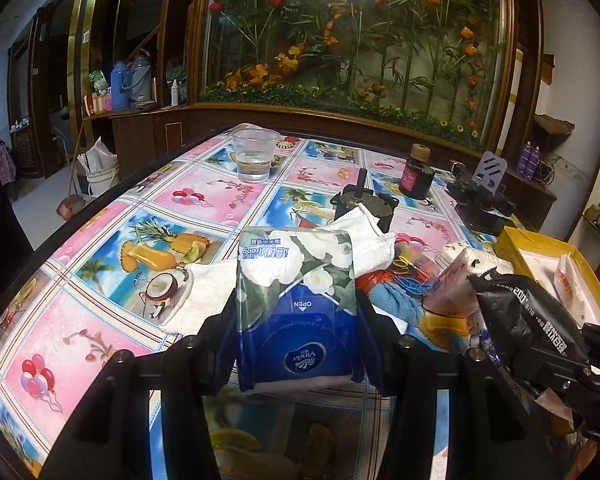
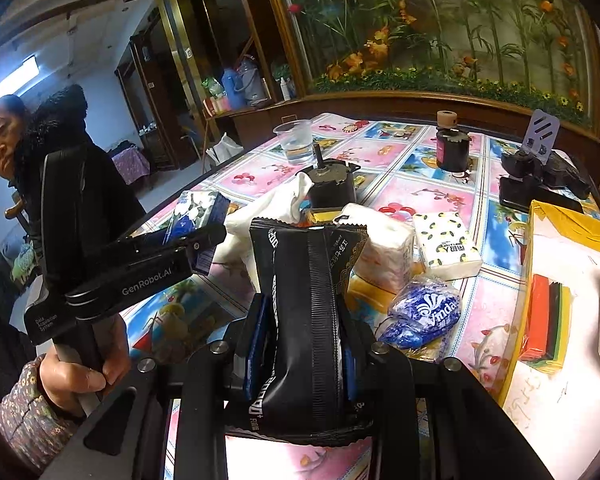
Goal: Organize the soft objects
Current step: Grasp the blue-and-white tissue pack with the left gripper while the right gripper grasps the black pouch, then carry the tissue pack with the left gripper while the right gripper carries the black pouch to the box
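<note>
My left gripper (image 1: 296, 344) is shut on a blue flower-printed tissue pack (image 1: 296, 280), held above the patterned tablecloth (image 1: 100, 320). My right gripper (image 2: 306, 344) is shut on a black foil packet (image 2: 308, 300), lifted over the pile; the same packet (image 1: 524, 312) shows at the right of the left wrist view. Below lie a white cloth (image 1: 204, 292), a lemon-print tissue pack (image 2: 446, 250), a pink-white tissue pack (image 2: 384, 256), a small blue tissue pack (image 2: 424, 312) and a blue cloth (image 1: 396, 300). The left gripper (image 2: 204, 240) and its pack (image 2: 198, 216) are left of the packet.
A yellow box (image 2: 540, 216) at the right holds coloured sponges (image 2: 548, 328). Farther back stand a plastic cup of water (image 1: 256, 156), a black motor (image 1: 356, 200), a dark jar (image 1: 416, 176) and a black stand (image 1: 480, 196). A person (image 2: 60, 184) is at the table's left edge.
</note>
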The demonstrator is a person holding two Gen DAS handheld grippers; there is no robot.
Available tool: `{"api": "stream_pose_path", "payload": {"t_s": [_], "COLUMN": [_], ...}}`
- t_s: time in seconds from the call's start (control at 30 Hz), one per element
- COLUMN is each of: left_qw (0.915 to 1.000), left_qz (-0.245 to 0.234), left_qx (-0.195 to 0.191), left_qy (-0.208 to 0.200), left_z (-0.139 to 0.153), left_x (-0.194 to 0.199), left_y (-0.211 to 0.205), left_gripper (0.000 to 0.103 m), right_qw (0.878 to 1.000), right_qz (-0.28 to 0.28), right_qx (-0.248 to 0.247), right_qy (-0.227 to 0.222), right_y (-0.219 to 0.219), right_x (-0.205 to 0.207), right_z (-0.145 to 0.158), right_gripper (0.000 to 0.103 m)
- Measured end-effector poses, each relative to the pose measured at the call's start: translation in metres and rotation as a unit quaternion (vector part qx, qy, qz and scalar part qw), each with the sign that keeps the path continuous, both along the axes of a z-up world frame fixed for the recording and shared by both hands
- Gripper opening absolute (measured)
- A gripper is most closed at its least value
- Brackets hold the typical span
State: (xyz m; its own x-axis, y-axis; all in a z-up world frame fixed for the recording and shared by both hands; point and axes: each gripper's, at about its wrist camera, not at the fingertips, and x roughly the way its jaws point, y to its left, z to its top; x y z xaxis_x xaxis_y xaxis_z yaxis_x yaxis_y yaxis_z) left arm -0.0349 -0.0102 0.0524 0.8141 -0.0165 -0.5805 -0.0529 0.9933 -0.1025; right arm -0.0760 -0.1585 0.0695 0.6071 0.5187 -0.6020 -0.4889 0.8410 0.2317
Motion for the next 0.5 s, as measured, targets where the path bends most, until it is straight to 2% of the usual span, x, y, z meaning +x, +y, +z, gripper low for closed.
{"api": "stream_pose_path", "payload": {"t_s": [0.5], "left_qw": [1.0000], "left_qz": [0.001], "left_qx": [0.005], "left_qy": [-0.003], "left_z": [0.001], "left_x": [-0.002], "left_y": [-0.002], "left_gripper": [0.051], "right_qw": [1.000], "right_qz": [-0.020], "right_qx": [0.017], "right_qy": [-0.002], "right_y": [-0.012], "right_x": [0.002], "right_z": [0.003], "right_gripper": [0.034]}}
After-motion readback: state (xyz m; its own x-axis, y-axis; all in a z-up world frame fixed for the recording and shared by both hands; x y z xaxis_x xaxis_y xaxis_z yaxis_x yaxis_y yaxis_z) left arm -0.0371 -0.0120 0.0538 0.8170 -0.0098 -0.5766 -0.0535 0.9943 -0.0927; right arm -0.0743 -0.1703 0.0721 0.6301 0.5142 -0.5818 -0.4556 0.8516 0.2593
